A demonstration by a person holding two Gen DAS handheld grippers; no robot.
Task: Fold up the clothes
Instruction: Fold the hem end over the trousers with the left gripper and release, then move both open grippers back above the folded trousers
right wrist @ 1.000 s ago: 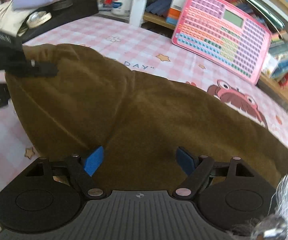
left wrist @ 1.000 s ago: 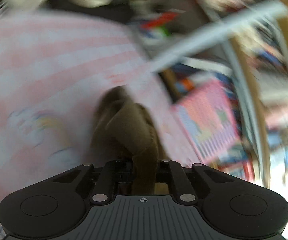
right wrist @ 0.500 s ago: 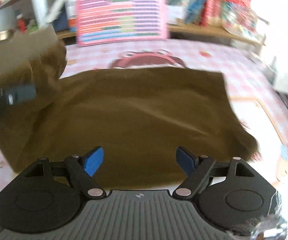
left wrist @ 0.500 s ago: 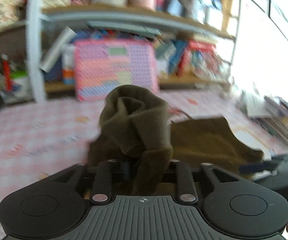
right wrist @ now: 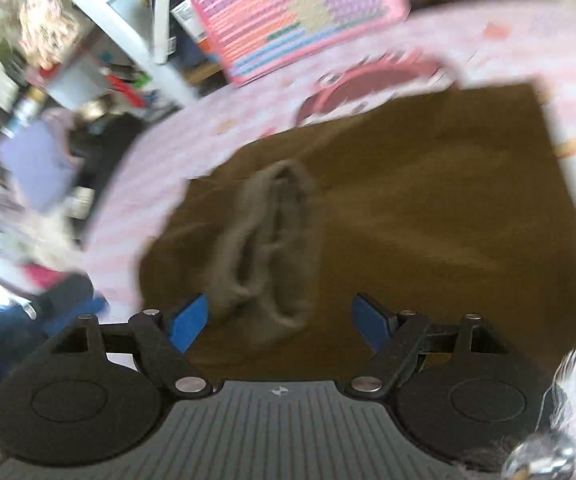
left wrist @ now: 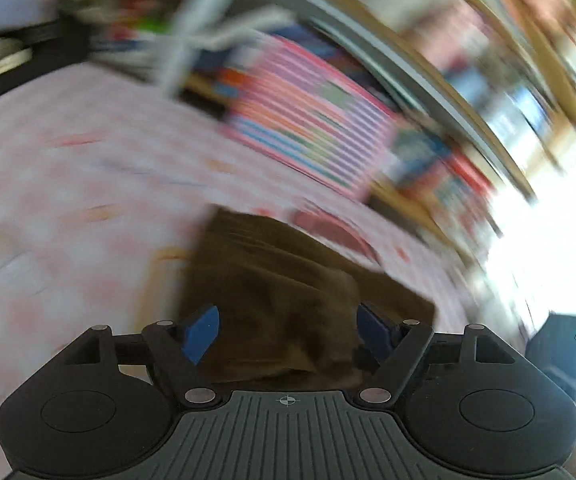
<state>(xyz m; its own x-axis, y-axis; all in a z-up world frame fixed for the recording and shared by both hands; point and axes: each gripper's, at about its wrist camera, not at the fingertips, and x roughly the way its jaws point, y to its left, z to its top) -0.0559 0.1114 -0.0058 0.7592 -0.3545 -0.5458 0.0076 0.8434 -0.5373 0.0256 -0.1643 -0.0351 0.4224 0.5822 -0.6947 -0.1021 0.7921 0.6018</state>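
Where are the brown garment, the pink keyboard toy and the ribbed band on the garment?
brown garment (right wrist: pixel 428 200), right wrist view, flat middle.
pink keyboard toy (right wrist: pixel 296 12), right wrist view, key face.
ribbed band (right wrist: pixel 263 248), right wrist view, its bunched loop.

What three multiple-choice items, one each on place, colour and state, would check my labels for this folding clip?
1. Where does the brown garment lie?
A. on the pink checked cloth
B. on a shelf
C. in a basket

2. What colour are the pads on the right gripper?
A. red
B. blue
C. yellow

3. How does the left gripper stand?
A. shut on the garment
B. shut on nothing
C. open, with fabric lying between its fingers

Key:
1 A: pink cloth shows around the garment's edges.
2 B: both pads are blue in the right wrist view.
3 C: the fingers stand wide apart.
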